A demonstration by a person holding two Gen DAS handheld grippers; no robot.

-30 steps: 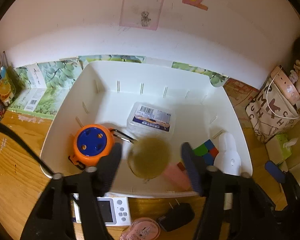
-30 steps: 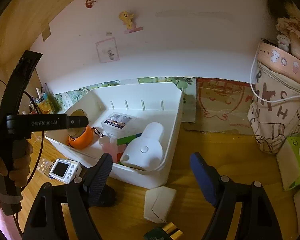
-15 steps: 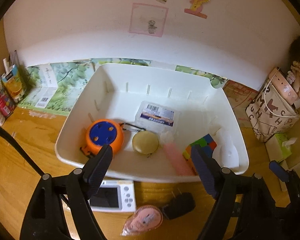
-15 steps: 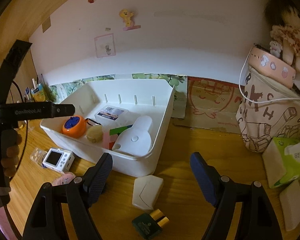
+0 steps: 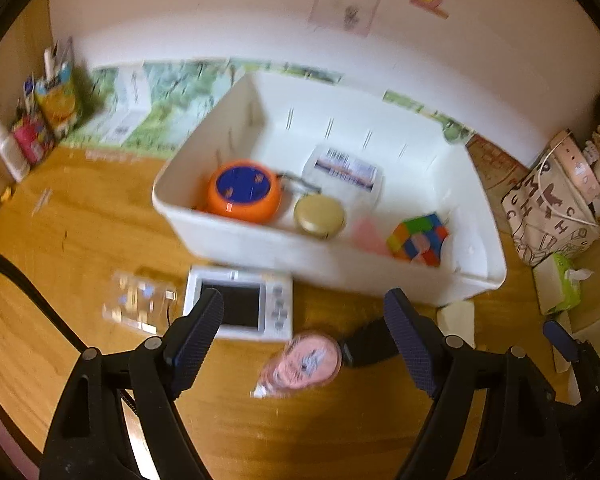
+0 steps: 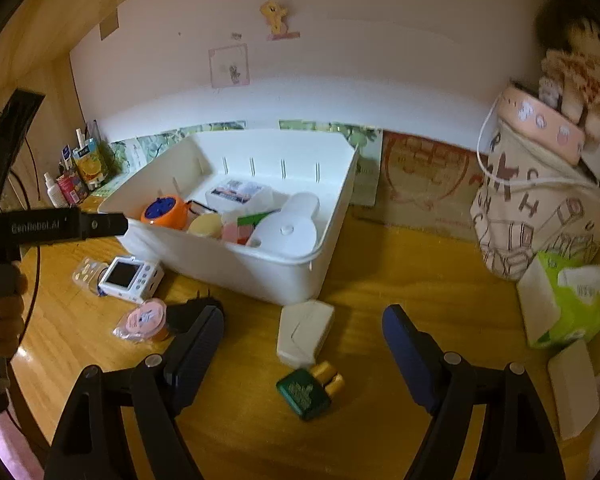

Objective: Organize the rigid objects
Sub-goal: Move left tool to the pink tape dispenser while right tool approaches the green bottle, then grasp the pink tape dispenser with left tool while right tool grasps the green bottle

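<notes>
Both the left gripper (image 5: 304,328) and right gripper (image 6: 303,334) are spread apart, holding nothing. In front of the white bin (image 6: 236,268) lie one pink cup (image 5: 302,364) and one white gadget (image 5: 240,306). Inside the bin sit one orange tape (image 5: 242,192), one gold tin (image 5: 319,216) and one cube (image 5: 418,238).
</notes>
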